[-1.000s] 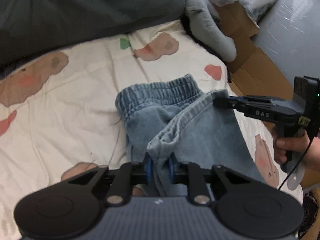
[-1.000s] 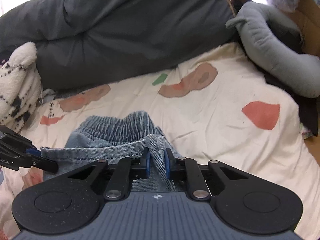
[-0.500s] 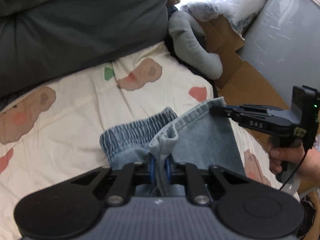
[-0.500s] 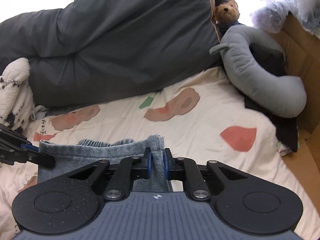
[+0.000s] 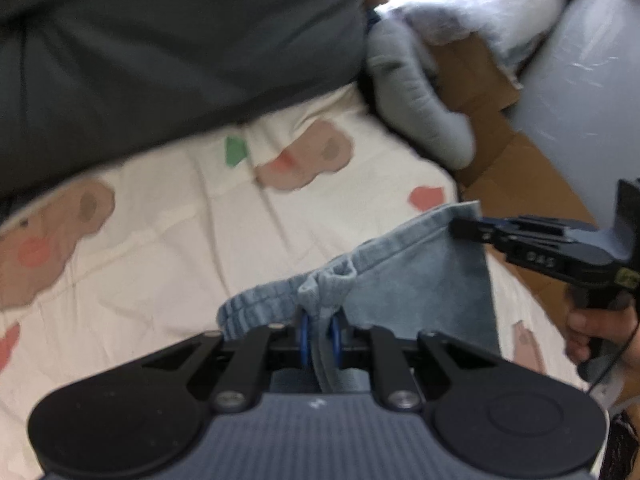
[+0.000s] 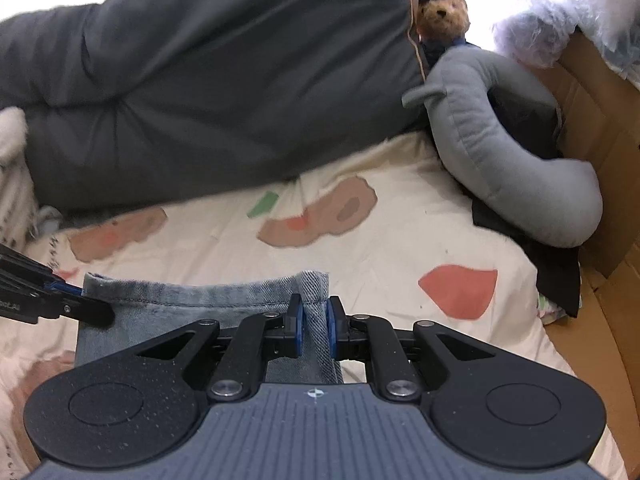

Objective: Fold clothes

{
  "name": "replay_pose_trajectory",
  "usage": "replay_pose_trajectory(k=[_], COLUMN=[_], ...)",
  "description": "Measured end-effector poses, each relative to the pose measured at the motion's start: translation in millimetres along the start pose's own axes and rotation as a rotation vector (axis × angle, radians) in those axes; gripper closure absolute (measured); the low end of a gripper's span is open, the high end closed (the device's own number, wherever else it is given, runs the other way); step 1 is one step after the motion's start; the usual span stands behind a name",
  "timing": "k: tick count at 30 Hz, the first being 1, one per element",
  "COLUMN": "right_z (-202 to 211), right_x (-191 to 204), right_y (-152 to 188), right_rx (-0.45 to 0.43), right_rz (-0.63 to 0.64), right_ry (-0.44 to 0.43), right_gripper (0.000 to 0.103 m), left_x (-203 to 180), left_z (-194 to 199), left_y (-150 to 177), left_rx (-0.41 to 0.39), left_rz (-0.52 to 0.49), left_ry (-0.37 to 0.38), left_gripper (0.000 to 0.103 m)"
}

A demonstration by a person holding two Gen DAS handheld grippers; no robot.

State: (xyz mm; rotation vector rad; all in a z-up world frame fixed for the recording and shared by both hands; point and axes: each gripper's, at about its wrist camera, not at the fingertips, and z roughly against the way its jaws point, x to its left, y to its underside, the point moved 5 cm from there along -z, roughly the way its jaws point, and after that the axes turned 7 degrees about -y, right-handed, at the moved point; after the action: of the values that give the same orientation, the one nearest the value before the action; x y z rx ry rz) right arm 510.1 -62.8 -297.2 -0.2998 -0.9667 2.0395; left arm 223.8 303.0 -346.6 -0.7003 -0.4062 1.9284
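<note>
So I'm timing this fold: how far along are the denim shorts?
Midway. Done: little that shows. In hand: the left gripper and right gripper each pinch a hem corner of the denim shorts, lifted off the bed sheet. Left: laying the hem over the waistband and flattening.

**What We Counted on the Bed**

We counted one pair of denim shorts at 6 o'clock and two grippers, left gripper and right gripper. We saw one dark grey duvet at 11 o'clock, one grey plush at 3 o'clock, one teddy bear at 1 o'clock, and one patterned sheet.
</note>
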Motion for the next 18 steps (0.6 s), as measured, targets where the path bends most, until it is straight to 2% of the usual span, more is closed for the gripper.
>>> replay_pose_trajectory(k=[3, 5, 6, 8, 9, 11, 15, 18], right_z=[-11, -9, -6, 1, 5, 10, 12, 5], right_x=[-1, 0, 1, 5, 7, 13, 30, 41], right_y=[2, 2, 2, 3, 4, 6, 9, 11], right_rx=[0.036, 0.021, 0.009, -0.014, -0.024, -0.034, -0.046, -0.037], right_rz=[-0.007, -0.028, -0.037, -0.033, -0.023, -0.012, 0.001, 0.004], right_ry=[0.037, 0.057, 0.06, 0.064, 0.068, 0.049, -0.011, -0.052], right_gripper=[0.091, 0.088, 0.086, 0.068, 0.068, 0.068, 0.068, 0.071], left_x=[5, 4, 3, 1, 0, -2, -12, -25], left_z=[-10, -5, -3, 3, 8, 18, 39, 41], left_y=[2, 1, 0, -1, -2, -4, -16, -21], left_rx=[0.011, 0.005, 0.002, -0.01, -0.02, -0.039, -0.119, -0.122], left_rz=[-0.003, -0.011, -0.015, -0.036, -0.045, -0.055, -0.074, -0.081], left_ry=[-0.025, -0.039, -0.046, -0.074, -0.084, -0.095, -0.07, -0.017], left_gripper=[0.086, 0.083, 0.078, 0.072, 0.071, 0.072, 0.091, 0.092])
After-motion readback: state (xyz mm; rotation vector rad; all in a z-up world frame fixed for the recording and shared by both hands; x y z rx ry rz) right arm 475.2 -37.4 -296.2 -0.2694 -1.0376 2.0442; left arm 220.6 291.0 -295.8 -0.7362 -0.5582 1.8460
